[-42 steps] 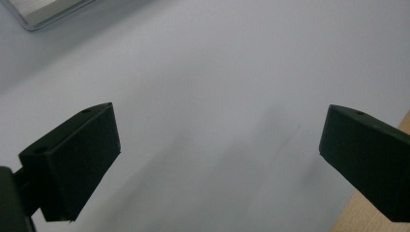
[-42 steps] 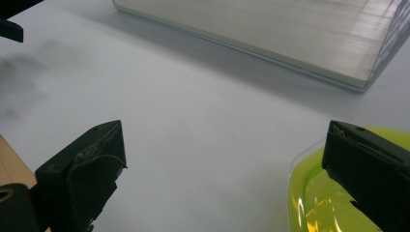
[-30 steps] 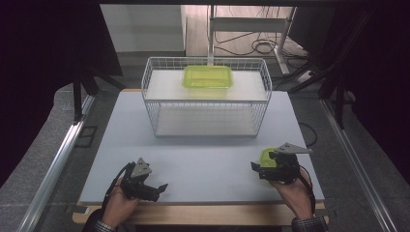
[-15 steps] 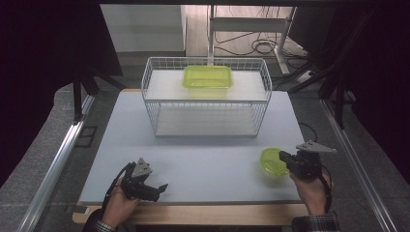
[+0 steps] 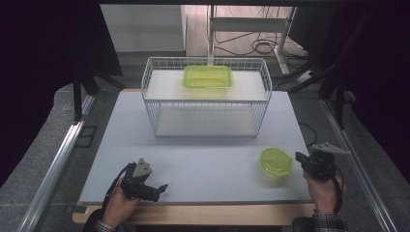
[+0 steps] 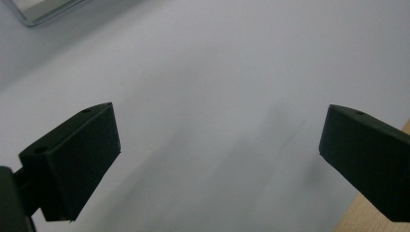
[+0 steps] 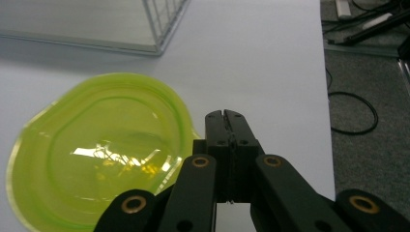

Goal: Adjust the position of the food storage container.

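Observation:
A round yellow-green plastic bowl [image 5: 276,161] sits on the grey table top at the front right. My right gripper [image 5: 300,157] is just to its right, apart from the rim. In the right gripper view the jaws of this gripper [image 7: 226,116] are pressed together with nothing between them, and the bowl [image 7: 96,150] lies to their left. My left gripper [image 5: 162,188] rests low at the front left, and in the left gripper view it [image 6: 217,145] stands open over bare table. A yellow-green rectangular container [image 5: 208,76] lies on the upper shelf of the white wire basket [image 5: 205,96].
The wire basket stands at the back middle of the table [image 5: 208,154]. The table's wooden front edge [image 5: 203,212] runs under both hands. Cables [image 7: 355,113] lie on the floor to the right, and a metal rail [image 5: 53,169] runs along the left.
My right hand has drawn back to the right, away from the bowl, which stays on the table. Its jaws have shut. The left hand has kept still.

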`<state>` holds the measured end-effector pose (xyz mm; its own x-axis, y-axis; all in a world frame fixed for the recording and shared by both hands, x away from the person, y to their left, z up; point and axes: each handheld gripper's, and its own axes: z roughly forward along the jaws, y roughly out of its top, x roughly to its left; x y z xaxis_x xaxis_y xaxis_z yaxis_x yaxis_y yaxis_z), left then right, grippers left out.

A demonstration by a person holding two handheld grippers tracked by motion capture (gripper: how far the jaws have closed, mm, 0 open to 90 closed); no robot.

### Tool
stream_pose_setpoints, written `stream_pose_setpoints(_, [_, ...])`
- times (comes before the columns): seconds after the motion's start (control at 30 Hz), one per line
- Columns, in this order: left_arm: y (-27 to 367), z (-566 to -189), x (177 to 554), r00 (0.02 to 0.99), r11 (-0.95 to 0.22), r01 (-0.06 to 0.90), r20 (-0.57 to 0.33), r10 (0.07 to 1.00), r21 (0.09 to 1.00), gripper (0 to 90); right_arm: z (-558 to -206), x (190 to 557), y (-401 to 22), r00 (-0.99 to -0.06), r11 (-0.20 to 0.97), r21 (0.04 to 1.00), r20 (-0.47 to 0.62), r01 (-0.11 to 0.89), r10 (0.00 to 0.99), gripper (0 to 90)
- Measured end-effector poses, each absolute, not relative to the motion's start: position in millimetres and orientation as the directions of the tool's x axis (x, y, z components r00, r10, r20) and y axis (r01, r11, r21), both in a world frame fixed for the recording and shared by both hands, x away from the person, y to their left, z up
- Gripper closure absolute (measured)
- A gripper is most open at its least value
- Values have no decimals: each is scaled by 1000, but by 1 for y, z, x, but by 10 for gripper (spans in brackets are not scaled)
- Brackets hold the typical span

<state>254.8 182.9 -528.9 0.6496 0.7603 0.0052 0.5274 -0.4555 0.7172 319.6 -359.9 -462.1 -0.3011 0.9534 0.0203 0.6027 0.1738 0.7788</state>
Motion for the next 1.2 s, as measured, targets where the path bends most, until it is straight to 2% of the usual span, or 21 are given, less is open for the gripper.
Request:
stream_pose_setpoints(0.2, [183, -529, 255, 650, -456, 528, 5, 760, 716, 6, -476, 329, -361, -283, 162, 756, 33, 634, 958, 890])
stream_pose_setpoints(0.53, [182, -530, 255, 651, -460, 529, 6, 759, 713, 6, -480, 331, -354, -278, 146, 744, 55, 652, 959, 890])
stream_pose_setpoints(1.2, [180, -531, 255, 656, -473, 531, 13, 755, 703, 6, -482, 329, -306, -383, 199, 727, 95, 658, 919, 890])
